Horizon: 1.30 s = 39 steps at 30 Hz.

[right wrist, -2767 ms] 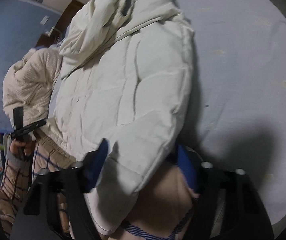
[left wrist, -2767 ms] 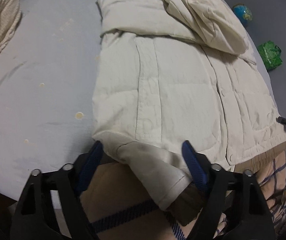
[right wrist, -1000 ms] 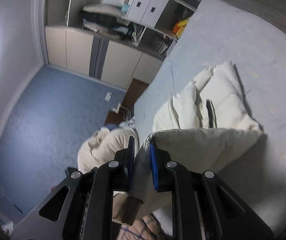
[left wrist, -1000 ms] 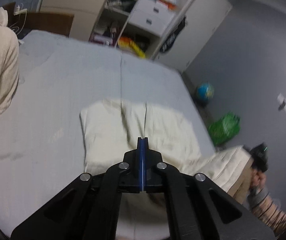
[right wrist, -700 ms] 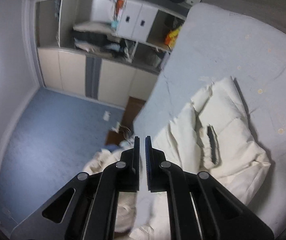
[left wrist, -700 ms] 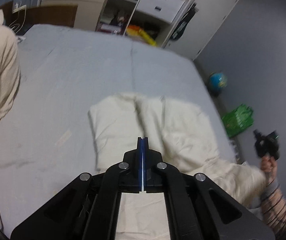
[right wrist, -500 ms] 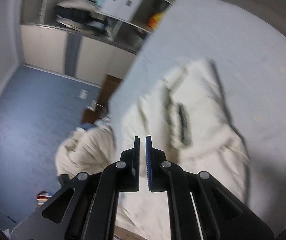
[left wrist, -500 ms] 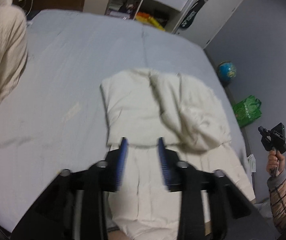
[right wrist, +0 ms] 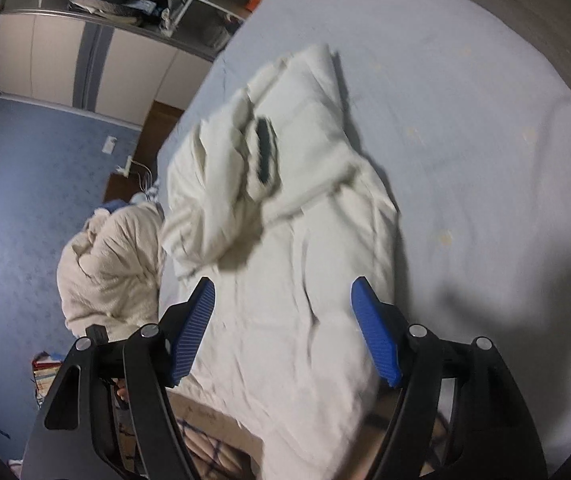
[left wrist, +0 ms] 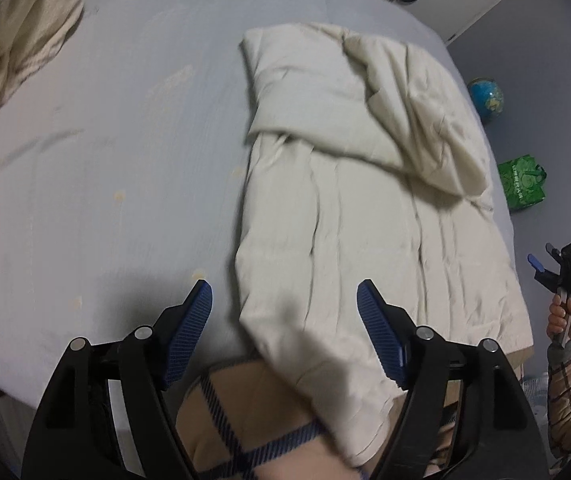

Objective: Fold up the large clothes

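A cream padded jacket (left wrist: 365,216) lies lengthwise on the grey-blue bed (left wrist: 105,160), its bunched top part at the far end. Its near hem hangs over the bed's edge. My left gripper (left wrist: 285,308) hovers over the near left corner of the hem, jaws opening wide, cloth between the blue pads but not pressed. In the right wrist view my right gripper (right wrist: 281,304) stands the same way over the jacket (right wrist: 325,216), jaws opening, pads clear of the fabric. The right gripper (left wrist: 561,272) also shows at the far right, in a hand.
A beige fleece heap (left wrist: 17,40) lies at the bed's left side. A globe (left wrist: 485,94) and a green bag (left wrist: 523,182) sit on the floor to the right. Checked trousers (left wrist: 245,420) are just below the bed's edge. Open wardrobe shelves (right wrist: 125,0) stand behind.
Both grippers were shut and raised, the right one on the jacket's hem. They have since dropped towards the bed and opened wide, and the jacket has settled flat.
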Motion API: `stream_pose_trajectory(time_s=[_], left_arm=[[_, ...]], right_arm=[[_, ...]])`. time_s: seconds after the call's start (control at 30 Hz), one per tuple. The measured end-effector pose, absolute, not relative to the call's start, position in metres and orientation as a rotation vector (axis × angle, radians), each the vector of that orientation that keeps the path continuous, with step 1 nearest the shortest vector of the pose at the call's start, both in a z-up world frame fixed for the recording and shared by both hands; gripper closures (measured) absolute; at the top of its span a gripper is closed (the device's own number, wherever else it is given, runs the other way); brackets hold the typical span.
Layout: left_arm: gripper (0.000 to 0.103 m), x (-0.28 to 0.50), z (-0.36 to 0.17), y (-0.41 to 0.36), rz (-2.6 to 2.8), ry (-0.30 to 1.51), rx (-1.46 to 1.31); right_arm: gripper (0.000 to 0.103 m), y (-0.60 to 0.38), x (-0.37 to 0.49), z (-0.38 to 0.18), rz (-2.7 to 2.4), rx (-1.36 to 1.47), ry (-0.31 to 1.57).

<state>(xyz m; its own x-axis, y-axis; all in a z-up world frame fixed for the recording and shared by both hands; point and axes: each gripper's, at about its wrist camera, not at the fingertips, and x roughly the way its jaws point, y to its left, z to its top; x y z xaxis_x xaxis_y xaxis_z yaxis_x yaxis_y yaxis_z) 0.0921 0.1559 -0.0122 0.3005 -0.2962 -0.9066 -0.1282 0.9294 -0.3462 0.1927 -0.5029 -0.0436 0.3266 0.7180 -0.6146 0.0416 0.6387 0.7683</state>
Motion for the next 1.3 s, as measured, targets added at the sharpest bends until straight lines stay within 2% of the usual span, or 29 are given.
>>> stream_pose_trajectory(time_s=[0.33, 0.67, 0.77, 0.83, 0.87, 0.9, 0.93, 1.03, 1.3], left_arm=[[0.031, 0.06, -0.043, 0.152, -0.142, 1.359, -0.482], [0.031, 0.071, -0.058, 0.118, -0.23, 1.45, -0.44], [0.041, 0.074, -0.057, 0.109, -0.245, 1.479, -0.383], [0.053, 0.074, -0.056, 0.103, -0.248, 1.491, -0.325], [0.057, 0.074, -0.054, 0.1, -0.257, 1.492, -0.298], [0.074, 0.073, -0.051, 0.098, -0.278, 1.486, -0.292], [0.086, 0.072, -0.048, 0.096, -0.317, 1.479, -0.31], [0.093, 0.07, -0.034, 0.091, -0.37, 1.411, -0.329], [0.095, 0.078, 0.025, 0.105, -0.468, 1.168, -0.532]], right_arm=[[0.035, -0.495, 0.142, -0.075, 0.534, 0.737, 1.288], [0.036, -0.456, 0.125, -0.078, 0.666, 0.551, 1.377], [0.041, -0.445, 0.122, -0.078, 0.687, 0.488, 1.384], [0.065, -0.44, 0.12, -0.075, 0.696, 0.447, 1.379], [0.068, -0.439, 0.119, -0.075, 0.698, 0.441, 1.379], [0.075, -0.439, 0.118, -0.074, 0.705, 0.438, 1.373], [0.079, -0.44, 0.117, -0.071, 0.713, 0.432, 1.361], [0.086, -0.442, 0.116, -0.059, 0.747, 0.47, 1.308], [0.088, -0.454, 0.138, -0.003, 0.873, 0.74, 1.062]])
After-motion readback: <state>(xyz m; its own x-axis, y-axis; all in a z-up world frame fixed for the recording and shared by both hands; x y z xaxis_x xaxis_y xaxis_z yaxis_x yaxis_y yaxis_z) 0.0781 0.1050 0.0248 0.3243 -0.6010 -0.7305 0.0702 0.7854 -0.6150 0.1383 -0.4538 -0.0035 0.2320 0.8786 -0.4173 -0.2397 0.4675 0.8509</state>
